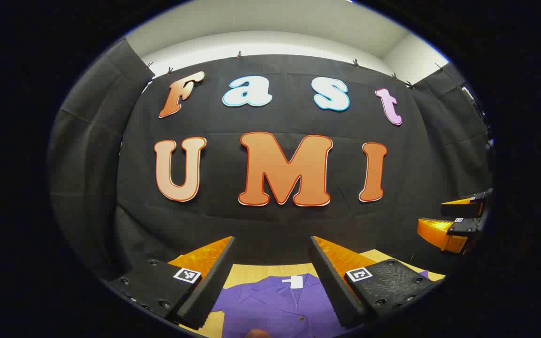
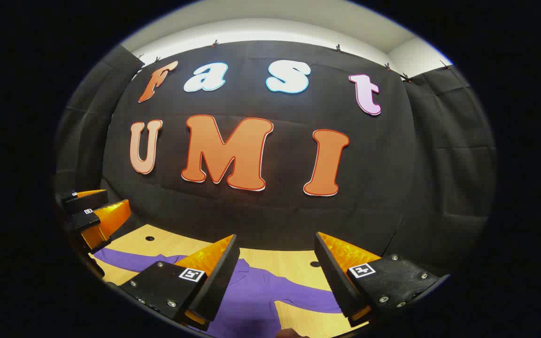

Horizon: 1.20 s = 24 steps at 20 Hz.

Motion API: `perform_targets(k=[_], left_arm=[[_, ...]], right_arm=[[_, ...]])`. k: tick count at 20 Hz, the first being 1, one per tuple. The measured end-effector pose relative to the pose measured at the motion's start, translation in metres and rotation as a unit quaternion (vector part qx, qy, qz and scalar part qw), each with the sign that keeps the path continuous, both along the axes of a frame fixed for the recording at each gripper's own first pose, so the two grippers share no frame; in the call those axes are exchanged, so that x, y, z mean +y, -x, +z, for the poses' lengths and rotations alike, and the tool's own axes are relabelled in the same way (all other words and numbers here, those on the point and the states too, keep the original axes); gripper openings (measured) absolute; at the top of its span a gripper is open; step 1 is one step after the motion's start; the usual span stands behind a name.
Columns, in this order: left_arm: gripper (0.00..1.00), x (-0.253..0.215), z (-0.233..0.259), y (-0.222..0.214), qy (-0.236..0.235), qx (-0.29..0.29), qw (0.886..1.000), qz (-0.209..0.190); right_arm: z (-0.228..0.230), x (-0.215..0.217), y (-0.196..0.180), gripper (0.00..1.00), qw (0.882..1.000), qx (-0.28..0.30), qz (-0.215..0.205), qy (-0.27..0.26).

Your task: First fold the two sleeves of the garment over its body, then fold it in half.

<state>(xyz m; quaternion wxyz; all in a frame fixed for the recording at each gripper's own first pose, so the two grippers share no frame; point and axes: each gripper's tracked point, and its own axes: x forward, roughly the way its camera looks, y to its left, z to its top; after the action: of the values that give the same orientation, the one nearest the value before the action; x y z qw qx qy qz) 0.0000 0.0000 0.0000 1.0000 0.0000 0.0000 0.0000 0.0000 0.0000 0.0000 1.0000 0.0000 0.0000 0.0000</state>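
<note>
A purple shirt (image 1: 277, 305) lies flat on the wooden table (image 1: 256, 271), collar and white neck label toward the back wall. My left gripper (image 1: 270, 277) hangs open above the collar with nothing between its fingers. In the right gripper view the same purple shirt (image 2: 256, 300) spreads below, one sleeve running left and the other right. My right gripper (image 2: 275, 277) hovers open over the shirt, holding nothing. The right gripper (image 1: 458, 223) appears at the far right of the left gripper view, and the left gripper (image 2: 89, 211) at the far left of the right gripper view.
The wooden table (image 2: 294, 263) reaches back to the black cloth wall. Two small dark holes (image 2: 150, 238) mark the tabletop near the back edge. Bare wood lies behind the collar and between the sleeves and the wall.
</note>
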Motion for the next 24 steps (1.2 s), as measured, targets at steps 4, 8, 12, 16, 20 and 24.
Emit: perform_targets(k=[4, 8, 12, 16, 20, 24], left_arm=[[0.96, -0.007, 0.0, -0.001, -0.005, 0.003, 1.0, 0.001], [0.96, -0.014, -0.001, -0.003, -0.013, 0.009, 1.0, -0.001], [0.96, -0.018, -0.003, -0.003, -0.027, 0.007, 1.0, 0.006], [0.96, -0.02, -0.004, -0.001, -0.033, 0.006, 0.999, 0.012], [1.0, -0.02, -0.004, -0.003, -0.037, 0.008, 0.999, 0.015], [1.0, -0.021, -0.002, 0.0, -0.042, 0.002, 0.999, 0.021]], right_arm=[[-0.005, -0.007, -0.001, 0.95, 1.0, 0.002, 0.002, -0.004], [-0.009, -0.011, -0.002, 0.95, 1.0, 0.006, 0.004, -0.004], [-0.015, -0.018, -0.005, 0.95, 1.0, 0.008, -0.001, -0.001], [-0.019, -0.021, -0.009, 0.95, 1.0, 0.013, -0.003, -0.01], [-0.02, -0.025, -0.015, 0.95, 1.0, 0.013, -0.005, -0.013], [-0.027, -0.032, -0.02, 0.95, 1.0, 0.021, -0.014, -0.015]])
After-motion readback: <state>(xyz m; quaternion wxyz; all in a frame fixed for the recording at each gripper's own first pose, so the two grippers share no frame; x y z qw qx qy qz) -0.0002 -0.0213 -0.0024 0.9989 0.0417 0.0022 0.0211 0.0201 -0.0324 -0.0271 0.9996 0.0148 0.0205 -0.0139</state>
